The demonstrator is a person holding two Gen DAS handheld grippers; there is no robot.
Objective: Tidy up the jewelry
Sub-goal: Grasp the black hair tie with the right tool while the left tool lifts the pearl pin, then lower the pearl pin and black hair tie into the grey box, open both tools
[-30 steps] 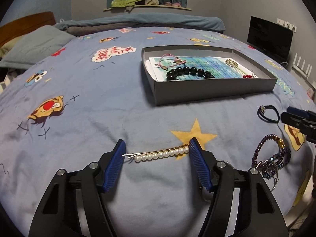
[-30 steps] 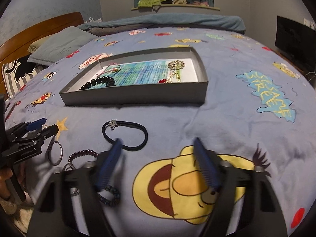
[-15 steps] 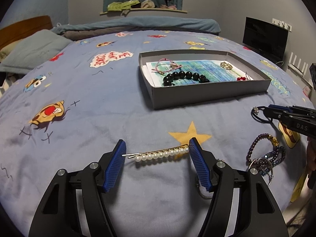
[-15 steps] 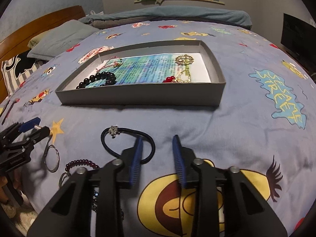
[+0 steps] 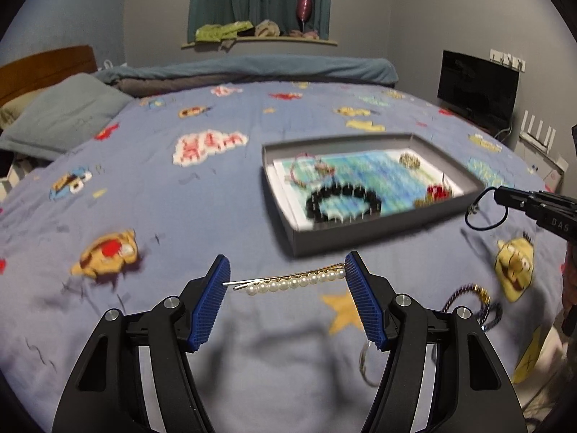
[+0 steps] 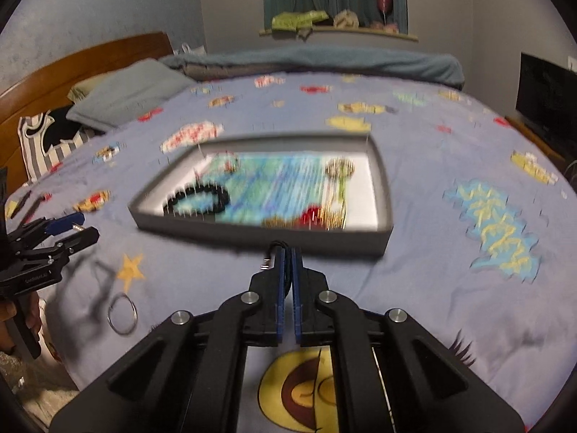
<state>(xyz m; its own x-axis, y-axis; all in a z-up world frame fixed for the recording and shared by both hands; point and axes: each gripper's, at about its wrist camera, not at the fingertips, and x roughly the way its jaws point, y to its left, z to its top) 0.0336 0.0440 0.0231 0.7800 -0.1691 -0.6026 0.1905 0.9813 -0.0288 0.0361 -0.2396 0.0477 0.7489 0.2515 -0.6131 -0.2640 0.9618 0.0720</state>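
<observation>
Spanning its length for carriage, a pearl hairpin (image 5: 293, 281) is held by half-open left jaws; right jaws are clamped on a black hair tie (image 5: 485, 213), for the tray (image 6: 324, 243).

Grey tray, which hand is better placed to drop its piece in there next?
Right, probably. The right tongs are shut on the black hair tie, hanging just off the grey tray at its near right corner. The left tongs grip the pearl hair clip further back from the tray.

The white letters "DAS" are printed on the black body of the right gripper (image 5: 499, 193).
</observation>
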